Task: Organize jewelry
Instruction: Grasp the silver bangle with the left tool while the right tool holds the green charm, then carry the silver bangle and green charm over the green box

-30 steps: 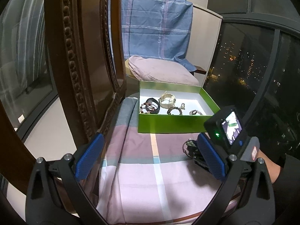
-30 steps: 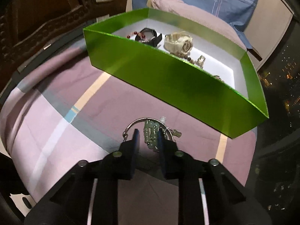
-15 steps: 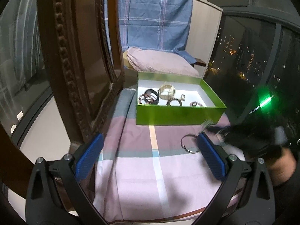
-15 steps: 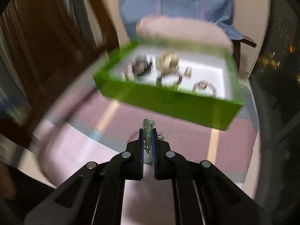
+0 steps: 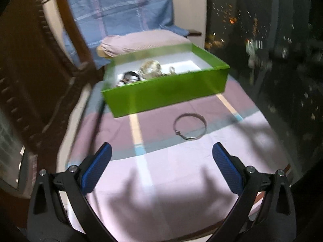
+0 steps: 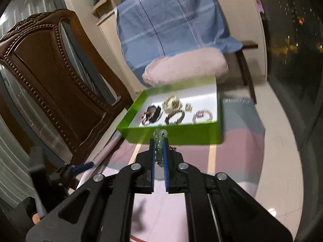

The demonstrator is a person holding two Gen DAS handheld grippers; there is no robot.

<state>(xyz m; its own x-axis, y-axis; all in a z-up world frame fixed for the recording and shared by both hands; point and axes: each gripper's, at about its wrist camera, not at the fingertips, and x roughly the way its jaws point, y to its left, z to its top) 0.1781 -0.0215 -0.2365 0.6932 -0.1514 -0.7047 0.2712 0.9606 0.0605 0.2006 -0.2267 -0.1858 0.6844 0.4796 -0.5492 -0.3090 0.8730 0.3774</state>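
Observation:
A green box with a white floor holds several bracelets and a cream watch; it also shows in the right wrist view. A silver bangle lies on the pink checked cloth in front of the box. My left gripper is open and empty, low over the cloth, short of the bangle. My right gripper is shut on a pale green bead bracelet and holds it in the air before the box's near wall.
A carved wooden chair back stands left of the cloth-covered seat. A pink cushion and blue checked cloth lie behind the box. Dark windows are on the right.
My right gripper closed on the green bead bracelet and lifted it off the cloth, toward the box. The silver bangle stayed on the cloth. My left gripper swung lower and closer to the bangle.

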